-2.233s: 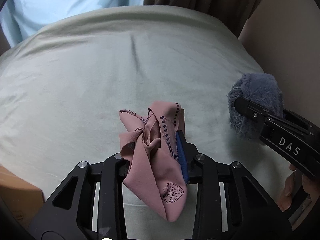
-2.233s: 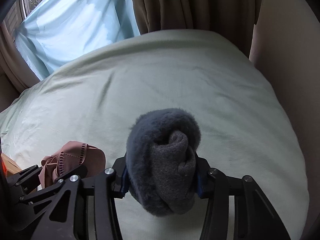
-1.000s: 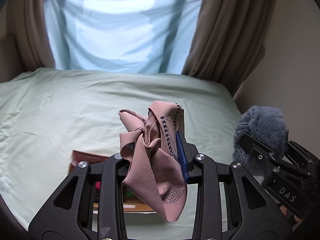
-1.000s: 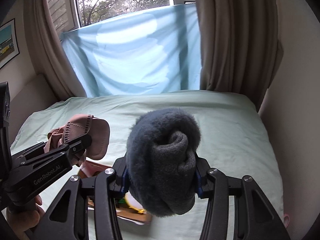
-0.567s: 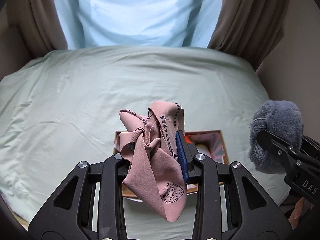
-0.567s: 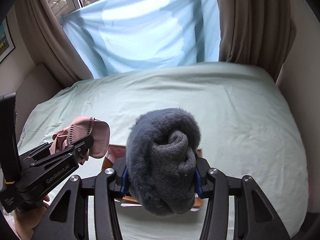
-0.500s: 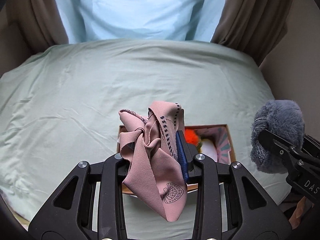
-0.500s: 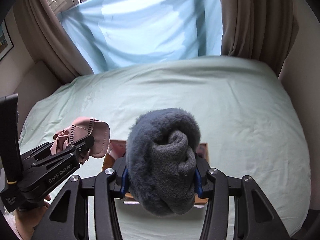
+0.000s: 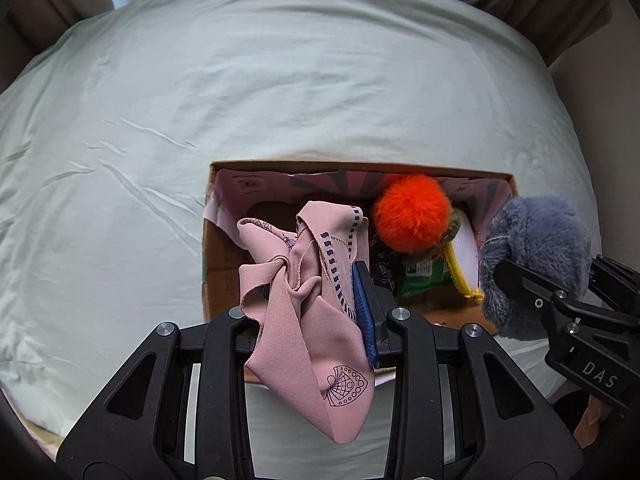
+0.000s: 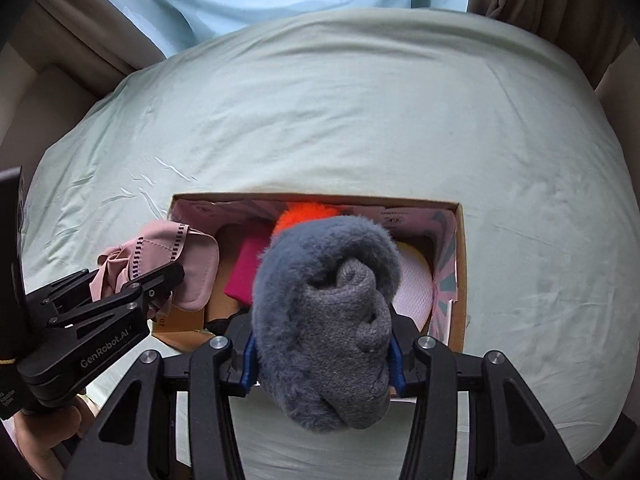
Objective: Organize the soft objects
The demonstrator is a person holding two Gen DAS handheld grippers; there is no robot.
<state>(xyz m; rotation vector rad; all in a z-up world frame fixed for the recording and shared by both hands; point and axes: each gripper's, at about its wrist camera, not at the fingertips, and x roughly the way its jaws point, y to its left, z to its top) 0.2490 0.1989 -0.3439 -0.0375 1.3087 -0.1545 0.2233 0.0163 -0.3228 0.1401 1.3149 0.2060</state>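
Both hand-held grippers are loaded and hang above the open cardboard box (image 9: 512,184) on the bed (image 9: 280,92).

L hand-held gripper (image 9: 316,300): jaws clamped on a pink cloth (image 9: 308,280) w/ dark printed trim, bunched between the fingers; loose tail hangs down below the jaws, toward the camera. It sits over the box's left part, above bare cardboard floor.

R hand-held gripper (image 10: 320,356): jaws closed on a grey fuzzy sock roll (image 10: 324,300), plush outside, knit inside. It's over the box's middle-right; in the left view it shows at the box's right edge.

In the box: orange pompom (image 9: 412,212) by the far wall, a magenta item (image 10: 246,276), a white mesh piece (image 10: 416,288), some green packaging (image 9: 424,276), other bits too hidden to name.

Handling, as a guess: both items v. light, limp, nothing fragile, not slippery. Cloth has no stiffness, so the tail prob. drapes or catches on the near box edge on release; a bunched mid-fold grip, as now, suits it. Sock roll is springy, squashes under the jaws, should puff back and may unroll a bit once freed; best held across the fat middle of the roll.

Step in hand looks like dropping both into the box; neither item is in it yet.
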